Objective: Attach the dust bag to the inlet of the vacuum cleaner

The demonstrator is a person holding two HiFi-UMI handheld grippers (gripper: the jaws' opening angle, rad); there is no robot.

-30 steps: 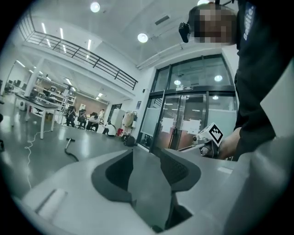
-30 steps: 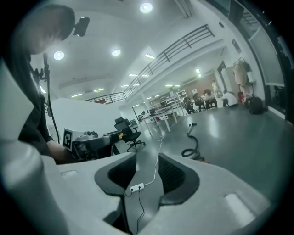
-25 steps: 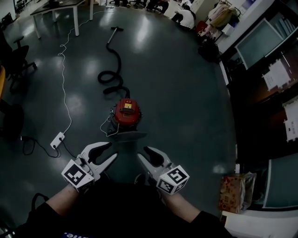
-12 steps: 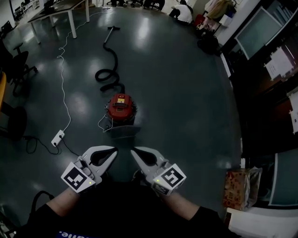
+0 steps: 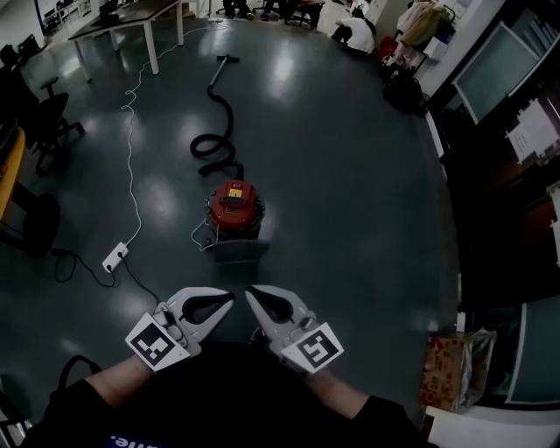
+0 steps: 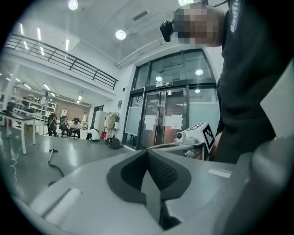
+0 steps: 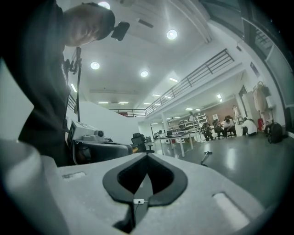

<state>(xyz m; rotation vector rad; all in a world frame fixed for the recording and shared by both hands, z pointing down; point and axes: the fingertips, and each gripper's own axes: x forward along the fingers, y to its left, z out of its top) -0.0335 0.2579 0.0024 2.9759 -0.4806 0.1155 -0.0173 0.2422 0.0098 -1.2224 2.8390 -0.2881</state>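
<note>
A red canister vacuum cleaner [image 5: 234, 208] stands on the dark floor ahead of me, its black hose [image 5: 214, 140] snaking away to a metal wand [image 5: 226, 61]. A flat grey piece [image 5: 236, 251], possibly the dust bag, lies on the floor against the vacuum's near side. Both grippers are held close to my body, well short of the vacuum and level. My left gripper [image 5: 229, 298] [image 6: 148, 151] is shut with nothing in it. My right gripper [image 5: 249, 293] [image 7: 147, 155] is shut and empty too. Their tips nearly meet.
A white power strip [image 5: 115, 257] and its cable [image 5: 131, 149] lie left of the vacuum. An office chair [image 5: 44, 114] and a desk [image 5: 131, 17] stand at the far left. People sit at the far end [image 5: 350, 22]. A patterned bag [image 5: 451, 367] and cabinets line the right.
Both grippers' jaws went from open to shut, empty. The two hands drew closer together, tips now almost touching. The head view shifted slightly.
</note>
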